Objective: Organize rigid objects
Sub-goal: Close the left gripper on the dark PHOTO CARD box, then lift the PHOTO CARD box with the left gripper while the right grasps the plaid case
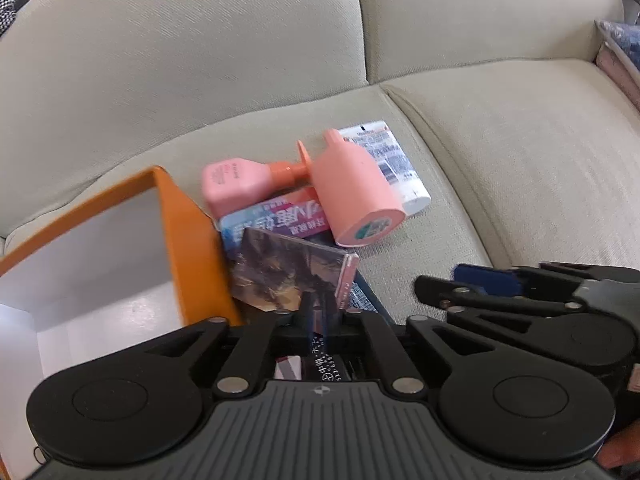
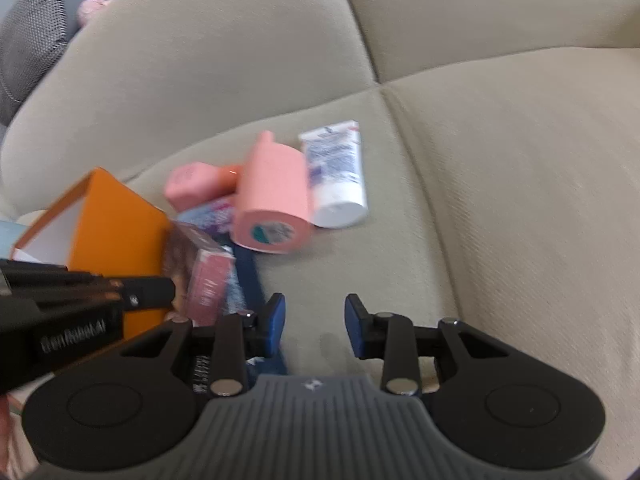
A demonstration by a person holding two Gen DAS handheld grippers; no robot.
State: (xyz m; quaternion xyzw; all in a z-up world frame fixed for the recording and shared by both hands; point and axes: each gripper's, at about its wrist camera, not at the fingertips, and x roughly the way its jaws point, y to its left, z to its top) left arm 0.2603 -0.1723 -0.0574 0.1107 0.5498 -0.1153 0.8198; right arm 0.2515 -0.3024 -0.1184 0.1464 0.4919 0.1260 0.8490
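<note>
Beige sofa cushion (image 2: 500, 200) is strewn with a pink bottle (image 1: 356, 192), a white tube (image 2: 336, 172) and an orange box (image 1: 188, 240). A thin dark-printed case (image 1: 288, 276) is clamped by the left gripper (image 1: 320, 316) beside the box. The right gripper (image 2: 315, 320) is held agape and unladen.

Orange box (image 1: 188, 240), pink bottle (image 1: 356, 192), beige sofa (image 1: 520, 160), blue-tipped right gripper (image 2: 315, 324)

Beige fabric sofa (image 1: 500, 168) fills scene: two seat cushions, two back cushions, seams between. Grey mesh-textured cushion (image 2: 30, 44) far left. Patterned pillow (image 1: 620, 52) far right. Even, soft light.
</note>
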